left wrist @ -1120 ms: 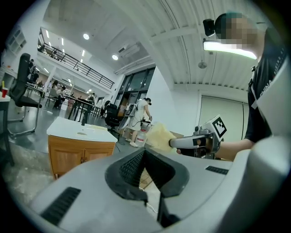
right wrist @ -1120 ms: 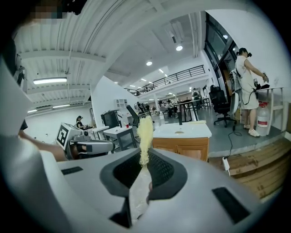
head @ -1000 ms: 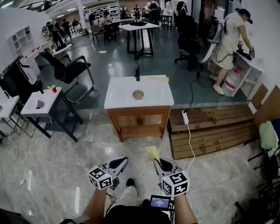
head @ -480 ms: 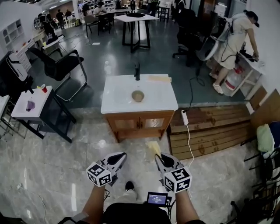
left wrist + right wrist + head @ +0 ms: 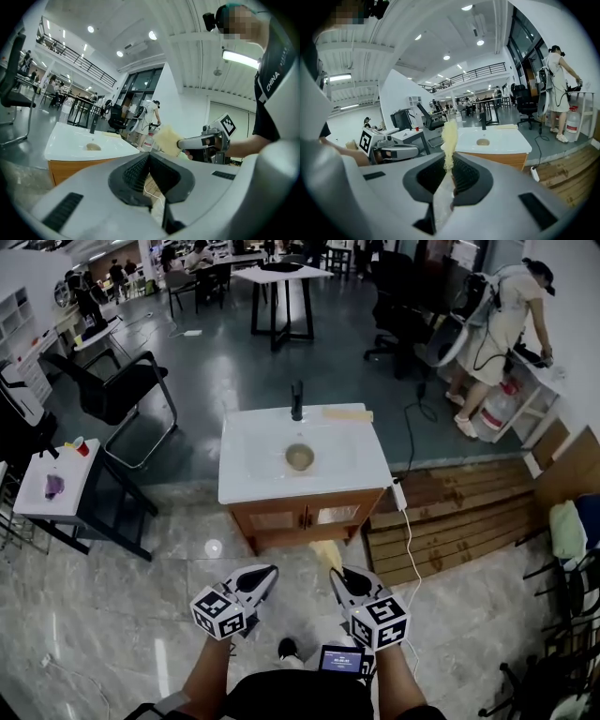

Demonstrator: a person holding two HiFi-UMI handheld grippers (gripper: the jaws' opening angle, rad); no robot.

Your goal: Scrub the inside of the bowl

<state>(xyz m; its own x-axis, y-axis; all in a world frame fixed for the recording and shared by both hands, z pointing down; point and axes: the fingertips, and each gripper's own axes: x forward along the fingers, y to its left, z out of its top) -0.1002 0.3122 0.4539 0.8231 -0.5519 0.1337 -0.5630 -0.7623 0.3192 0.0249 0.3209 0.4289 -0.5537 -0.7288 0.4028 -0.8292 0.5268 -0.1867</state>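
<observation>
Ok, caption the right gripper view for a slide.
Right tool shut on a yellow sponge, bowl on the white vanity ahead.

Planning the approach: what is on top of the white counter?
A bowl near the middle, a faucet at the back edge, a flat yellowish piece beside it. Nothing covers them; the bowl's inside is too small to tell.

Pale yellow sponge point(image 5: 325, 556); tan bowl point(image 5: 300, 457); white countertop point(image 5: 253, 460); orange-brown wood cabinet point(image 5: 305, 515).

Left gripper point(image 5: 270, 569) and right gripper point(image 5: 335, 571) are grey, black-padded.
</observation>
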